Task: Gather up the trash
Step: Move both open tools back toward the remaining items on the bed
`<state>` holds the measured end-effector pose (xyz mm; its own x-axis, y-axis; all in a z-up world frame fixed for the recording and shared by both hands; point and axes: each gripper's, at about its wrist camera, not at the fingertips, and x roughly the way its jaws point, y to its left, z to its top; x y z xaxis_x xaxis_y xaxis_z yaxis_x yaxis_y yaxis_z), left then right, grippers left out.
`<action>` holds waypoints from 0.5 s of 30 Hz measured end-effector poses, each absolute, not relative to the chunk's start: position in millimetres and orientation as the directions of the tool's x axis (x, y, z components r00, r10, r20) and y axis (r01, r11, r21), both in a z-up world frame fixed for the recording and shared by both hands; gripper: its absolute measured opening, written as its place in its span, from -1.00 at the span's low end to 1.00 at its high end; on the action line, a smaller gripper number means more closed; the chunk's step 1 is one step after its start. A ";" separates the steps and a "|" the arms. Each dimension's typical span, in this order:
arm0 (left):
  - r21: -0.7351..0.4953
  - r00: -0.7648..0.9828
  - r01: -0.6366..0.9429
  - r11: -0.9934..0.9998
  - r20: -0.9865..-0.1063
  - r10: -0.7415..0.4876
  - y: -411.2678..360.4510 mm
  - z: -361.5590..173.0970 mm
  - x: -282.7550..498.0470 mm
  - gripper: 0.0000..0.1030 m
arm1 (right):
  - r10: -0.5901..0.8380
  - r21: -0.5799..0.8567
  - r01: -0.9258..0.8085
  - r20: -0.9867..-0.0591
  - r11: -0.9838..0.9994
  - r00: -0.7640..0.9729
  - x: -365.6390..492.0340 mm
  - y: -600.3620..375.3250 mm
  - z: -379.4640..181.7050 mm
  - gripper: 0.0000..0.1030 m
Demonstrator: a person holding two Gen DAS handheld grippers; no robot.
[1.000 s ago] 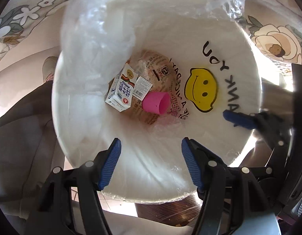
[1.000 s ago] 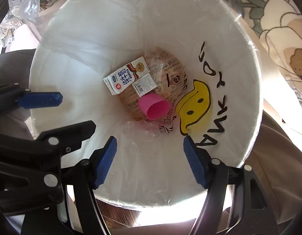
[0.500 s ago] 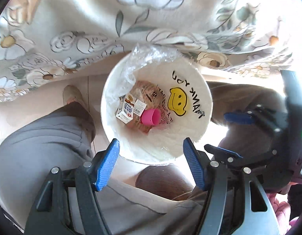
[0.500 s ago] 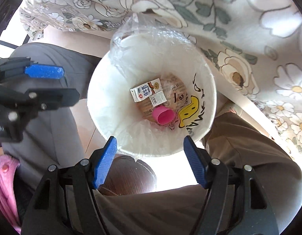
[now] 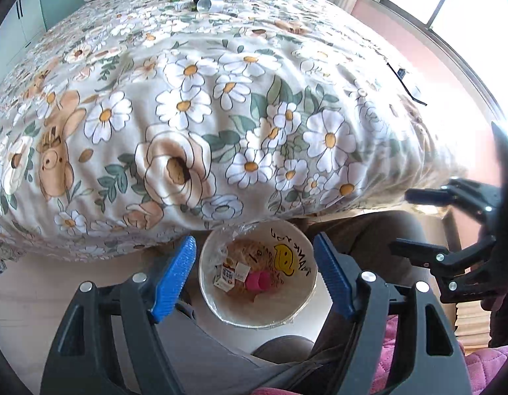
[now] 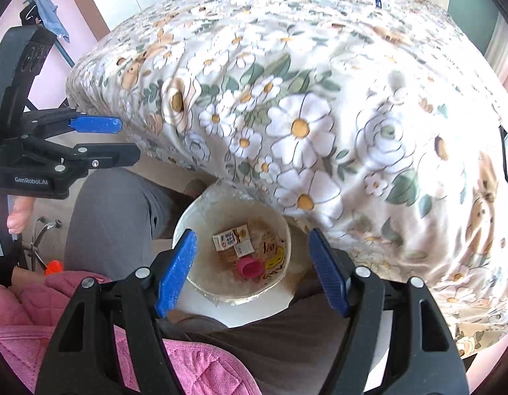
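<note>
A white bin (image 5: 221, 309) lined with a smiley-face bag stands on the floor at the foot of the bed, between the person's legs. Inside lie a small milk carton (image 5: 227, 275), a pink cup (image 5: 259, 280) and a brown wrapper. It also shows in the right wrist view (image 6: 201, 283), with the carton (image 6: 230, 237) and cup (image 6: 250, 268). My left gripper (image 5: 254, 273) is open and empty, high above the bin. My right gripper (image 6: 252, 268) is open and empty, also above it. Several bottles and small items (image 5: 208, 3) lie at the bed's far end.
A bed with a floral cover (image 5: 221, 115) fills most of both views. The person's grey trousers (image 6: 115, 223) flank the bin, and a pink quilted garment (image 6: 194, 362) is below. A black cable (image 5: 405, 82) lies near the bed's right edge. A window is at the right.
Both grippers have risen from inside the bin's mouth to well above it, staying open. The bin has shrunk in view and the whole bed top has come into sight.
</note>
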<state>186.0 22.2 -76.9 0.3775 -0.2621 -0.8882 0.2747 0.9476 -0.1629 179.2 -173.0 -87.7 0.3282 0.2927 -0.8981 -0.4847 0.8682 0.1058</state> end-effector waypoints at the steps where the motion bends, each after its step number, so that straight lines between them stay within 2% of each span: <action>1: -0.148 0.397 0.284 0.947 -0.881 -0.256 19.6 -69.5 190.2 0.49 | 0.296 0.097 -0.483 -0.887 0.870 0.354 181.6 -175.7 -76.4 0.36; 6: -0.028 0.494 0.323 0.946 -0.848 -0.194 8.8 -36.1 220.8 0.54 | 0.307 0.066 -0.468 -0.834 0.881 0.459 204.2 -191.0 -22.8 0.36; 15: -0.007 0.571 0.320 0.947 -0.796 -0.199 21.9 -6.0 313.6 0.58 | 0.269 0.013 -0.401 -0.762 0.916 0.589 292.5 -203.5 28.1 0.37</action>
<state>313.6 21.9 -6.0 0.5710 -0.1990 -0.7964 0.3204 0.9473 -0.0070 292.5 -203.5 28.1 0.5890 0.2686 -0.7622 -0.4010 0.9160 0.0129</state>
